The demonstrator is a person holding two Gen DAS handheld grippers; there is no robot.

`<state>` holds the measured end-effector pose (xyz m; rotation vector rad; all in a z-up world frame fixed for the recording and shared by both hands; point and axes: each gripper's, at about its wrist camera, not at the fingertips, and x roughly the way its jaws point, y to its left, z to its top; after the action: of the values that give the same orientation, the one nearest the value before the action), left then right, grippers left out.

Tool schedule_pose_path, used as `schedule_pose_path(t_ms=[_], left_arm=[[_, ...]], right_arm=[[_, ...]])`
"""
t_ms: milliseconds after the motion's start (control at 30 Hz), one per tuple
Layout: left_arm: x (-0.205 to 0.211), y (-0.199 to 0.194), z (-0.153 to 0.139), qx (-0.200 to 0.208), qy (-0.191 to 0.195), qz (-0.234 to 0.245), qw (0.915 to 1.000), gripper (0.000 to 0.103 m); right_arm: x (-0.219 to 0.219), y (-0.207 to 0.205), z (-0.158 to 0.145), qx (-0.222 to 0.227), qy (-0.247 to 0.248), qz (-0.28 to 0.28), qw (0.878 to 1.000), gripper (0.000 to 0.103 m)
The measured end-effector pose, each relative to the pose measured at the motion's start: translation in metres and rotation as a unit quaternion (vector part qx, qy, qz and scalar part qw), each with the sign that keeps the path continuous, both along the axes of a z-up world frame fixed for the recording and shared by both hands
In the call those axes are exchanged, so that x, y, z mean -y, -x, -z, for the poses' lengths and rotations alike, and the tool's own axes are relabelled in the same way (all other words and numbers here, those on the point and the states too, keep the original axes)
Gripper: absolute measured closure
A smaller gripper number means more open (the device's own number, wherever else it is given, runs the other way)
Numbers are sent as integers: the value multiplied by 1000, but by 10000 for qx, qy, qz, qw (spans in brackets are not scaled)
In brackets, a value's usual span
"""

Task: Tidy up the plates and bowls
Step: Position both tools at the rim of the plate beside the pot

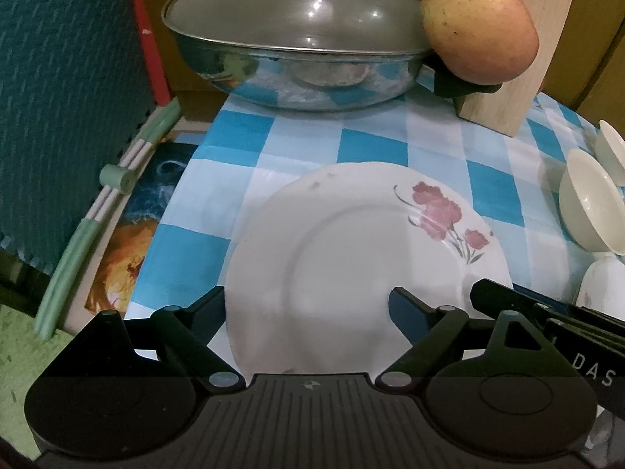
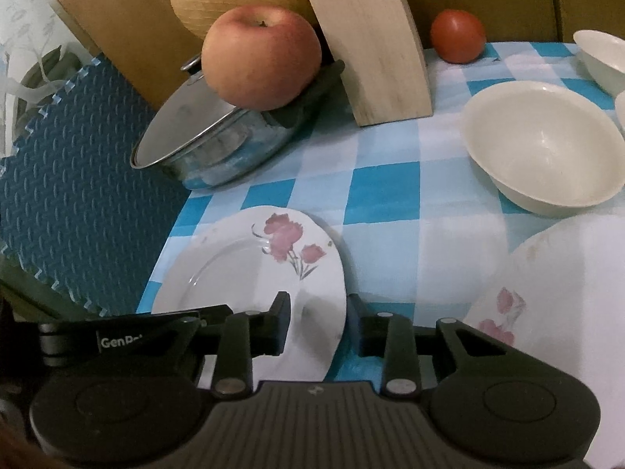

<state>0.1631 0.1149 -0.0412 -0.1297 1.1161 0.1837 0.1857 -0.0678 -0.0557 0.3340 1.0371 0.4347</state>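
Observation:
A white plate with a red flower print (image 1: pixel 351 242) lies on the blue checked tablecloth. My left gripper (image 1: pixel 306 305) is open, its fingers straddling the plate's near edge. In the right wrist view the same plate (image 2: pixel 242 269) sits at the table's left edge, and my right gripper (image 2: pixel 318 320) is open with its fingers either side of the plate's right rim. A cream bowl (image 2: pixel 543 144) stands to the right; it also shows in the left wrist view (image 1: pixel 590 211). A second flowered plate (image 2: pixel 554 293) lies near right. Another white bowl (image 2: pixel 601 54) stands behind.
A lidded steel pan (image 1: pixel 297 51) stands at the back, an apple (image 1: pixel 480 23) resting on its handle beside a wooden block (image 1: pixel 523 54). A tomato (image 2: pixel 457 35) sits far back. A teal foam mat (image 2: pixel 78 179) is off the table's left edge.

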Motion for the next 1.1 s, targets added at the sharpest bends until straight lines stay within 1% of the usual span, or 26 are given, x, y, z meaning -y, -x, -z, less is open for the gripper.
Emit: schedule_pose_path(t_ms=[100, 400, 1100], left_arm=[[-1, 2, -2, -15, -9, -65, 10000, 15], [-2, 6, -9, 106, -22, -89, 9999, 15], [-1, 8, -13, 218, 37, -89, 9997, 15]], right_arm=[[1, 1, -1, -13, -9, 2, 10000, 73], [2, 3, -8, 79, -48, 22, 10000, 73], [5, 7, -16, 241, -33, 54, 9997, 73]])
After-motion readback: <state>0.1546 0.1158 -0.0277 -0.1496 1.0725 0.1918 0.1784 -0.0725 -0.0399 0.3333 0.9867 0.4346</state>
